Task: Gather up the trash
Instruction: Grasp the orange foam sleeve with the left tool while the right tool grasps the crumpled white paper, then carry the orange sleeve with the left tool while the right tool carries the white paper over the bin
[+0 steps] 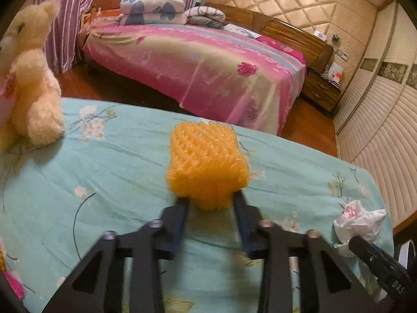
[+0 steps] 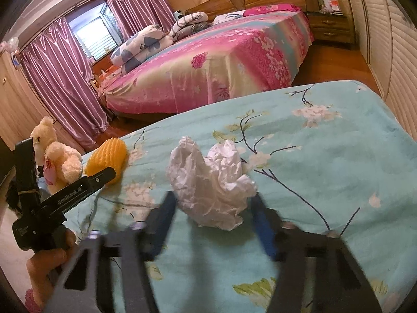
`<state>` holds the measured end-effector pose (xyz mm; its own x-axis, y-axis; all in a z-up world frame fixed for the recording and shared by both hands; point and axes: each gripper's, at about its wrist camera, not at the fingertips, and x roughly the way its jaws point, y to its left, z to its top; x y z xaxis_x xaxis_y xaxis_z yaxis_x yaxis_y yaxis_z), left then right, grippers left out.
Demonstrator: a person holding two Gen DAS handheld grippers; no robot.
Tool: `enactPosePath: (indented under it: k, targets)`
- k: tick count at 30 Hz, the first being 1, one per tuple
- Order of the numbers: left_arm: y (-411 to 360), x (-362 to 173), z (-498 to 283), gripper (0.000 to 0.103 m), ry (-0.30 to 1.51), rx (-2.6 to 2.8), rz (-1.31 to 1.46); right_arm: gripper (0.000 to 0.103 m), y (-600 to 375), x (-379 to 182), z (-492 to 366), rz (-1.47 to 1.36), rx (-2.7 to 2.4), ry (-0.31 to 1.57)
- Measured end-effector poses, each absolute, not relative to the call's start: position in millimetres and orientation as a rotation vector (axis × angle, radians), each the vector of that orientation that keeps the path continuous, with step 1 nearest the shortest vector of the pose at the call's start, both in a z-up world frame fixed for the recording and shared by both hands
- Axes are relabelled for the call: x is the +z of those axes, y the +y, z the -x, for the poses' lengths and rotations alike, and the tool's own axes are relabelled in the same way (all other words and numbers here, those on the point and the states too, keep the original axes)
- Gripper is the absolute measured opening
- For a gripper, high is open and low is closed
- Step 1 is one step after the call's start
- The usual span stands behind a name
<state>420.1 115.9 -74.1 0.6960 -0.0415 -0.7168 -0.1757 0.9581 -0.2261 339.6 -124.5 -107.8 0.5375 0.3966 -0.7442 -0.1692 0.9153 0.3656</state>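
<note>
Orange foam net (image 1: 207, 164) — between left claw (image 1: 211, 200) tips

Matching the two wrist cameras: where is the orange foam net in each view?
Left wrist: orange foam net at centre, between the left gripper fingers.
Right wrist: orange foam net at left, beside the teddy bear.
Shared landmark: pink bed.

Bedroom: pink floral-sheeted bed (image 1: 198, 62) with wooden headboard (image 1: 294, 35), purple striped satin curtains (image 2: 65, 83) (window daylit), padded beige quilted wall (image 1: 286, 2), reddish wooden floor (image 1: 307, 127).
</note>
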Motion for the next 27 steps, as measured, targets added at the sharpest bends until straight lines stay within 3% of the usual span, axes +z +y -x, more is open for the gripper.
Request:
enactPosePath:
  k: [4, 27]
  targets:
    - [110, -71, -407, 0.018, 0.798, 0.045, 0.262, 0.038, -128, -103, -329, -0.258, 0.352, 0.932]
    - [32, -42, -279, 0.018, 0.784, -0.138, 0.238, 0.038, -196, -73, -238, -0.339, 0.342, 0.889]
